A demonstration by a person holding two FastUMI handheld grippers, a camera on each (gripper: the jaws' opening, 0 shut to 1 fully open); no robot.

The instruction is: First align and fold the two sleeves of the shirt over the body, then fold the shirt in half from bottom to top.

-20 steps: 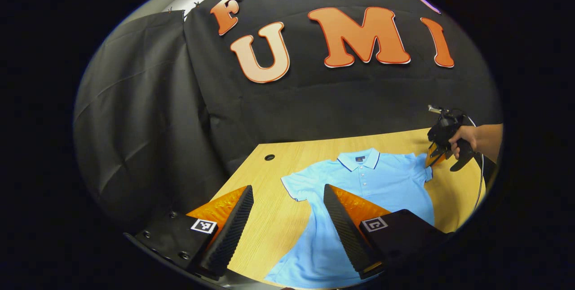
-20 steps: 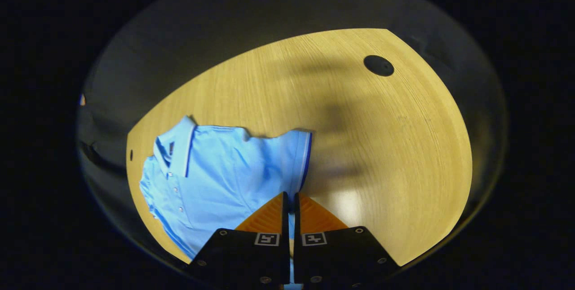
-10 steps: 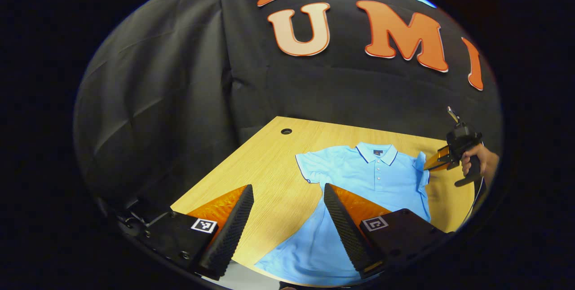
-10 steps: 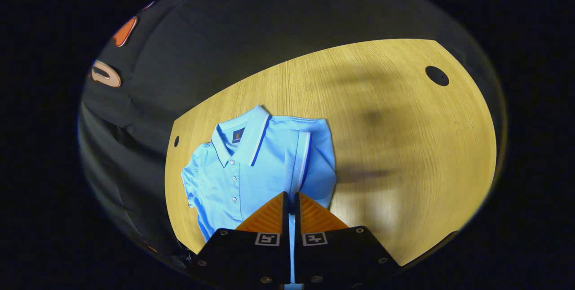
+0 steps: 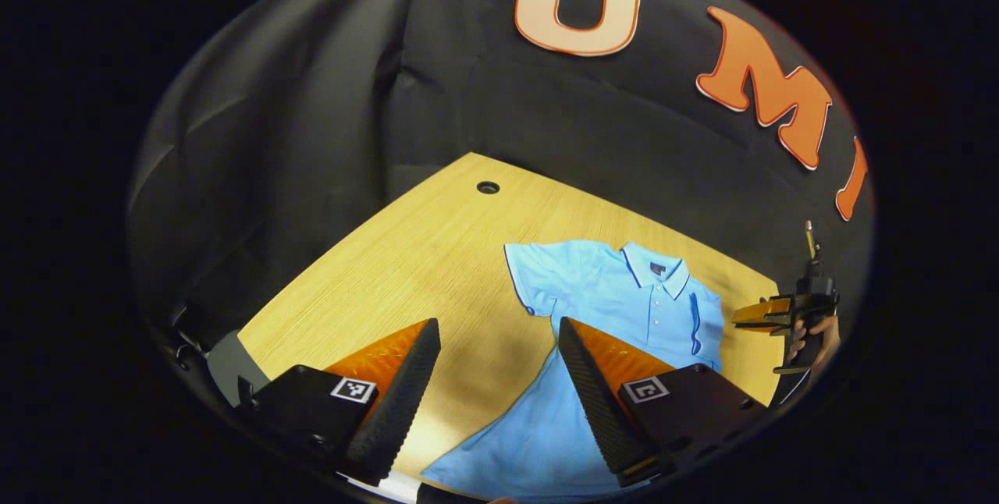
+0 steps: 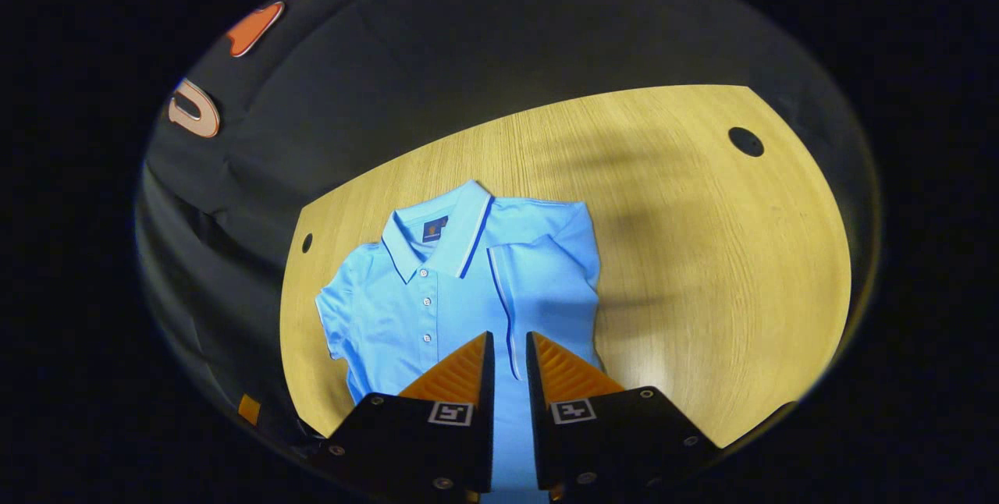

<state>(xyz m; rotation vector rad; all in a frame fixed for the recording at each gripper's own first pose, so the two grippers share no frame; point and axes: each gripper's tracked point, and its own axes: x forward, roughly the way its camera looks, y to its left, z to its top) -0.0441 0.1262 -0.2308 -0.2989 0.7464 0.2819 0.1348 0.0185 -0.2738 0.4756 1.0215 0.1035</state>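
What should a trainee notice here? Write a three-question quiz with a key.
1. True or false: the shirt has both sleeves folded over its body.
2. The left gripper is: A) shut on the collar; B) open; C) shut on the hem.
3. Fill in: the flat sleeve lies on the ___ gripper's side.
Key: 1 false; 2 B; 3 left.

Wooden table [image 6: 702, 254] with cable holes; a blue shirt [image 6: 437, 293] lies flat.
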